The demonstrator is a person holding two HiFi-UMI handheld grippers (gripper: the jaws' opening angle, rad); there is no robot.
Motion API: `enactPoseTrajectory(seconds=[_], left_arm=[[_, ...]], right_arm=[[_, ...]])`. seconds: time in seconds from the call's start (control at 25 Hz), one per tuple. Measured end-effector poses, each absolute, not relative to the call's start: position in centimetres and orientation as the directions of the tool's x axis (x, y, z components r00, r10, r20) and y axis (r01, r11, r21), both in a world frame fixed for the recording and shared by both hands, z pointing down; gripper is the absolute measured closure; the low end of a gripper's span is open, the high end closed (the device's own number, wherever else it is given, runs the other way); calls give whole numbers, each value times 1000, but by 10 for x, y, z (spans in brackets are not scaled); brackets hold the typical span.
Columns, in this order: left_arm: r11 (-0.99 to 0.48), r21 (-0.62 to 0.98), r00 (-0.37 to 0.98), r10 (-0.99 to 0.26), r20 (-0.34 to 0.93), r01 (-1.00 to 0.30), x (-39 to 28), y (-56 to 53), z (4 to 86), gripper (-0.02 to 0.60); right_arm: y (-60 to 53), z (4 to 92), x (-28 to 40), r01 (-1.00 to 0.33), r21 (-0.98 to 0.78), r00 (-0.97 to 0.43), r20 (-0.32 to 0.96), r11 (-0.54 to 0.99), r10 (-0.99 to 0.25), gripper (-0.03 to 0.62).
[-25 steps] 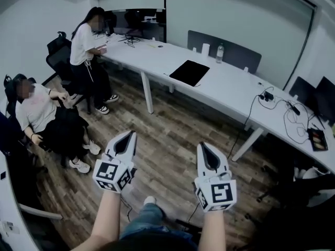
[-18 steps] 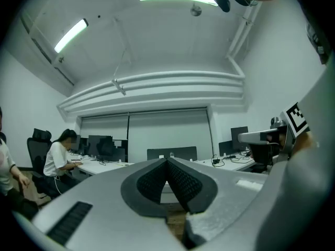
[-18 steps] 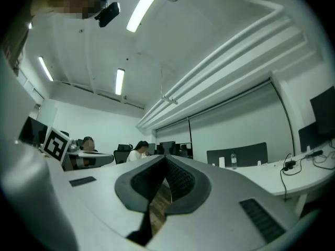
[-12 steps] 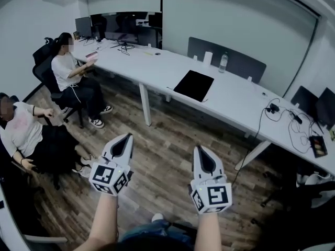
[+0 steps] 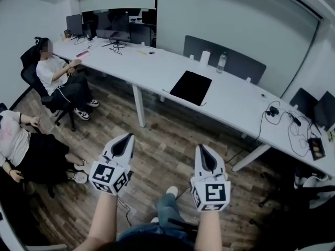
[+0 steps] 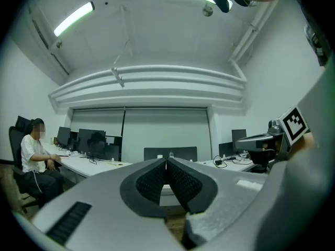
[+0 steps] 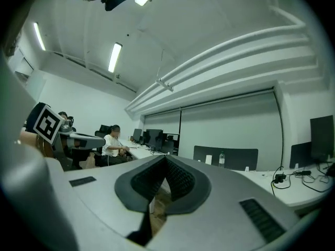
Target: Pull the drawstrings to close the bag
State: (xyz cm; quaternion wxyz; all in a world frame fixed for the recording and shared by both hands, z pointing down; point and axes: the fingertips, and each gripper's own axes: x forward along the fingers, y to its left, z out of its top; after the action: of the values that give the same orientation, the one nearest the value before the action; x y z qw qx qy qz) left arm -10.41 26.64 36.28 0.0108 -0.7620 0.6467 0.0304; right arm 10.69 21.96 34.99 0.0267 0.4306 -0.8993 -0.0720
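No bag or drawstring shows in any view. In the head view both grippers are held out over the wooden floor. My left gripper (image 5: 128, 136) is shut with nothing in it, its marker cube near the wrist. My right gripper (image 5: 201, 148) is also shut and empty. In the left gripper view the jaws (image 6: 166, 162) meet at their tips, pointing across the room. The right gripper view shows its jaws (image 7: 165, 158) pressed together the same way.
A long white table (image 5: 157, 67) runs from the back left to the right, carrying a black laptop (image 5: 191, 87), a bottle (image 5: 222, 62) and cables (image 5: 293, 127). Two seated people are at the left (image 5: 55, 75) (image 5: 15, 140). My own legs (image 5: 165, 213) show below.
The head view has turned, so the seated people have shifted toward the left edge and more of the table's far left end shows. Both grippers stay shut, almost unmoved in the picture.
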Motion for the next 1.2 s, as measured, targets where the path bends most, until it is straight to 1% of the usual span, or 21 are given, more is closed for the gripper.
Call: enactPoseTrajectory(seconds=[0.16,0.36,0.76,0.96,1.2], left_arm=[[-171,18,170,-984,-49,-985,-109,229,366,581],[-160,21,160,-987,-25,-987,-119,169,372,581],[-229,7,229,-973,36,-973,-124,16,384,581],[-237,31,239,-968,74,-971,-124,-59,398,583],[-211,69,218,-969,117,-975,-131,-123,423,583]], right_arm=[[184,353,104,-780,154,-614,-5,606,-789,600],[119,360,110,-838,164,-523,28,520,-852,600],[-28,376,100,-857,85,-506,51,508,-861,599],[-90,395,105,-871,74,-475,133,486,-870,599],[-152,419,116,-880,44,-458,186,473,-869,599]])
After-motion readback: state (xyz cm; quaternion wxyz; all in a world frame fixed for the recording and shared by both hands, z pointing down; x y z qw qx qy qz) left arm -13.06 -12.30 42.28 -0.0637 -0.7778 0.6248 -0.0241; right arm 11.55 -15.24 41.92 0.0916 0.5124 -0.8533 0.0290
